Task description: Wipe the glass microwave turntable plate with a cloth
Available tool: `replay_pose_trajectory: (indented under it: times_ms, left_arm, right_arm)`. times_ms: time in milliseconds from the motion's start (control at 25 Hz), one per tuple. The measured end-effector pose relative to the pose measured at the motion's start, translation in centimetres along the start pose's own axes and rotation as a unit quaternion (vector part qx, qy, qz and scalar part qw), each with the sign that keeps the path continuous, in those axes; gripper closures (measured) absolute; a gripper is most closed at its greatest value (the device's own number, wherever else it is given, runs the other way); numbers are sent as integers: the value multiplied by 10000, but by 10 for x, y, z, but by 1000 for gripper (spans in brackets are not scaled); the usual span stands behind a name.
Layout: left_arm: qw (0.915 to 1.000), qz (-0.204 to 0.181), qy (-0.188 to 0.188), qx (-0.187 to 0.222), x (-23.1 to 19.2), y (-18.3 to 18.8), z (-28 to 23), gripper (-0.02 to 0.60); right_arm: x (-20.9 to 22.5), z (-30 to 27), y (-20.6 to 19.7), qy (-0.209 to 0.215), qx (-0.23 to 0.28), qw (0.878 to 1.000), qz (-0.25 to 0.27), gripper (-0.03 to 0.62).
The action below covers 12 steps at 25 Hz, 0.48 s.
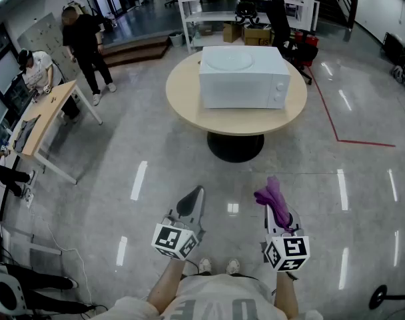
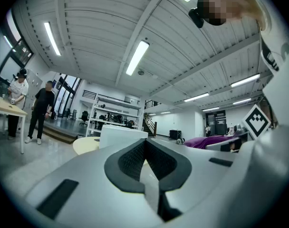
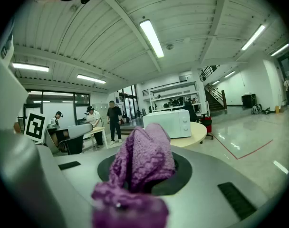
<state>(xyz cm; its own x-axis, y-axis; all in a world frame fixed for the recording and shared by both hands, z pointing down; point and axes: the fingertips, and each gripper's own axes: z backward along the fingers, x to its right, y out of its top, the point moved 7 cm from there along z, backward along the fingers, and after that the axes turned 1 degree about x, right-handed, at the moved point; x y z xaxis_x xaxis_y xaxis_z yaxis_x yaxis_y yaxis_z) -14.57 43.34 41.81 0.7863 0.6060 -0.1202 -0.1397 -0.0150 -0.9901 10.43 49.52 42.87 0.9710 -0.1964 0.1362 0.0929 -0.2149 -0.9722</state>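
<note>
Approach step: cloth in hand, no wiping yet.
Head view: your left gripper (image 1: pixel 194 199) and right gripper (image 1: pixel 280 213) sit low centre. The microwave (image 1: pixel 242 77) on the round table (image 1: pixel 189 109) is well apart at upper centre. A faint round outline on its top may be the turntable plate; I can't confirm. Left gripper view: jaws together, nothing between them. Right gripper view: jaws clamped on the purple cloth (image 1: pixel 272 193), microwave beyond. Next, I'd say: close in, locate the plate, steady it with the left, wipe with the right.
</note>
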Motion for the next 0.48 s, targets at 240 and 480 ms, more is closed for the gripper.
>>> replay_pose_trajectory:
  times_ms: [240, 480]
  left_arm:
    - [9995, -159, -132, 232, 20, 16, -23, 578]
    - [10000, 77, -25, 35, 42, -1, -10, 578]
  right_arm:
    - [10, -11, 16, 92, 209, 9997, 74, 545]
    - [-1, -11, 13, 561, 209, 9979, 247, 545]
